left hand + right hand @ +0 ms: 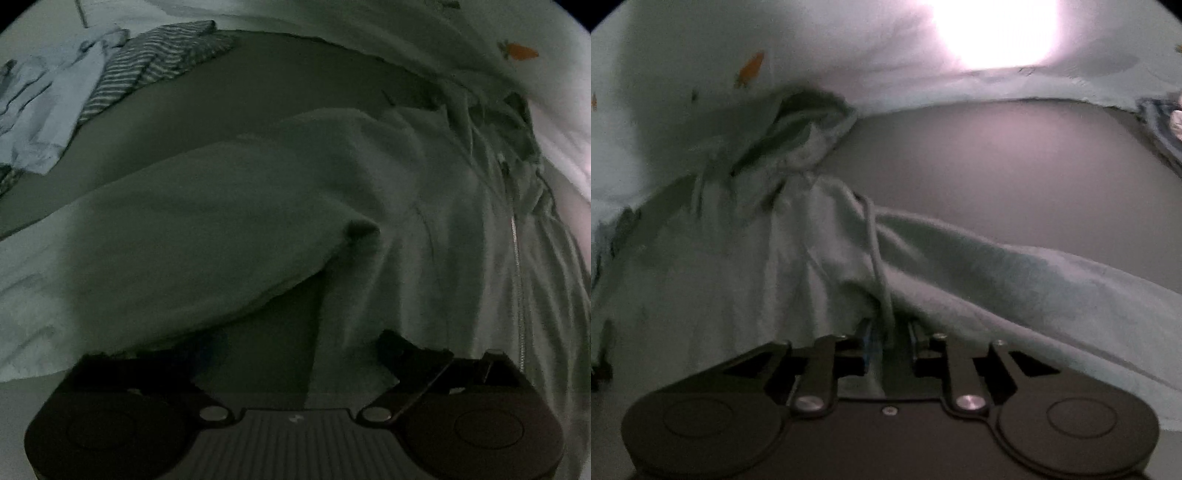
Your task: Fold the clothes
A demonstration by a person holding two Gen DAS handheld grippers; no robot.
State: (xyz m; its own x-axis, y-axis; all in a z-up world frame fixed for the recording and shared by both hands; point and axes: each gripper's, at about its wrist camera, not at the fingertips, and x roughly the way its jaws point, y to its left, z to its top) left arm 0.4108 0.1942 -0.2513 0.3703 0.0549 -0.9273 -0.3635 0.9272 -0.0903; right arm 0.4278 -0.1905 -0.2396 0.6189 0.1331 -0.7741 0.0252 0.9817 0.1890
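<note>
The hoodie (369, 192) lies spread on the grey surface (258, 92), pale and fleecy, with its zipper (517, 258) as the reference line. In the left wrist view, the zipper runs lengthwise away from the camera, marking the garment's long axis. One sleeve (184, 221) extends from the body to the left of the zipper, roughly crosswise to it.

The left gripper (291, 354) is spread wide and holds nothing. It points steeply down at the junction where that sleeve meets the body, left of the zipper. No fabric lies between its fingers.

The right gripper (886, 332) is nearly pressed together and pinches hoodie fabric, with a drawstring (875, 251) running into the gap between its fingers. The hood (798, 125) lies bunched beyond it.

Judgement: the right gripper anchors the hood side, so the left gripper is nearer the free sleeve. The coming move likely requires the left gripper to take the sleeve and carry it toward the zipper.

A striped garment (155, 62) lies well apart, far left of the zipper.
</note>
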